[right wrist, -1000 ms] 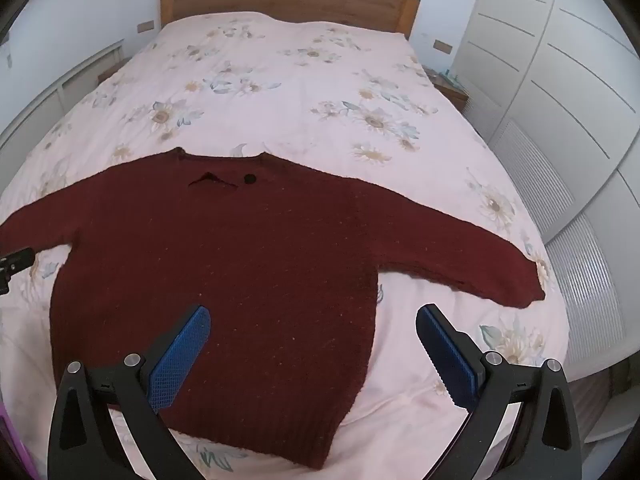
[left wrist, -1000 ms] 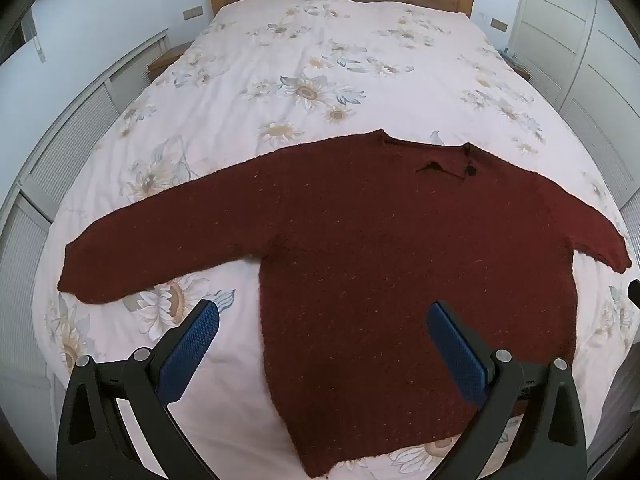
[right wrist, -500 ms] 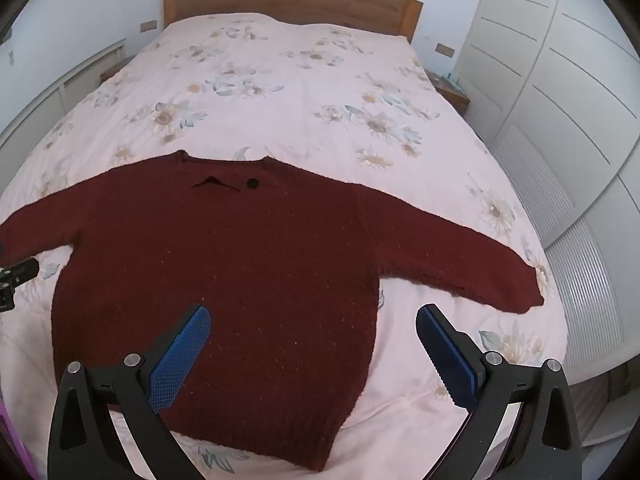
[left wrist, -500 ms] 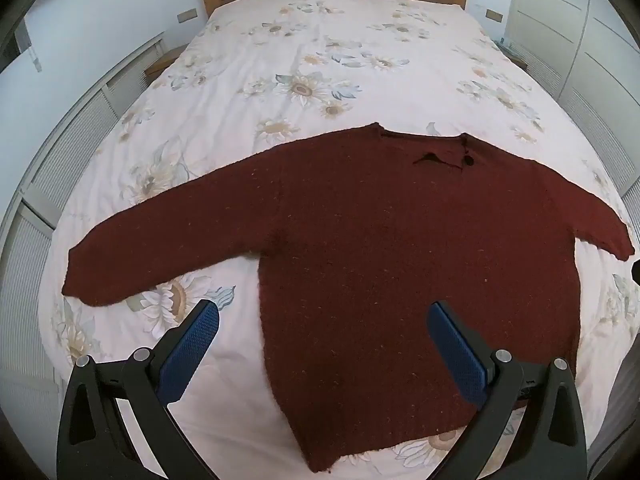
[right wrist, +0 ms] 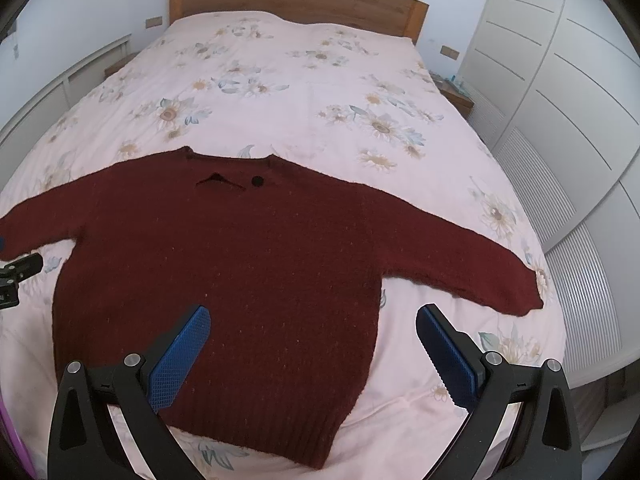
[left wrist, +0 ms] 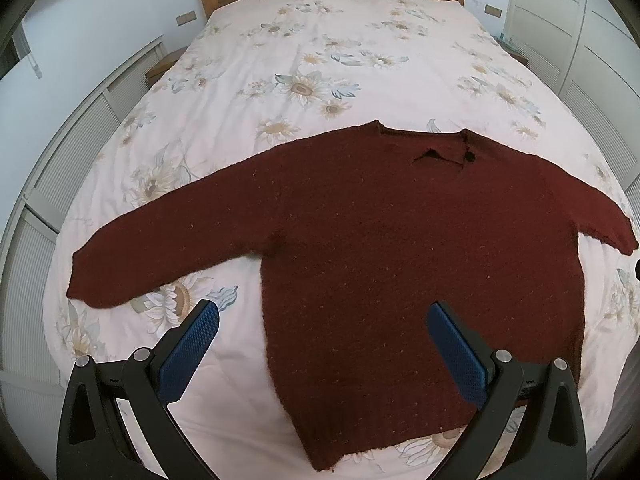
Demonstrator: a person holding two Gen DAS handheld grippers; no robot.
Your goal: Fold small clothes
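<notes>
A dark red knitted sweater (left wrist: 380,248) (right wrist: 240,272) lies flat on the bed with both sleeves spread outward and its neckline toward the headboard. A black button (right wrist: 258,180) sits at the collar. My left gripper (left wrist: 322,314) hovers open above the sweater's lower left part, with its blue pads wide apart and empty. Above the lower right part my right gripper (right wrist: 312,316) is open too, holding nothing. The left sleeve cuff (left wrist: 92,280) and the right sleeve cuff (right wrist: 520,296) lie on the bedcover.
The bed has a pale pink floral cover (left wrist: 320,60) and a wooden headboard (right wrist: 296,4). White wardrobe doors (right wrist: 560,80) stand along the right side. Low white louvred panels (left wrist: 52,184) run along the left. A piece of the other gripper (right wrist: 18,272) shows at the left edge.
Both views have shifted slightly, and the sweater sits a little lower and closer in frame. The sweater itself has not moved and both grippers stay open.
</notes>
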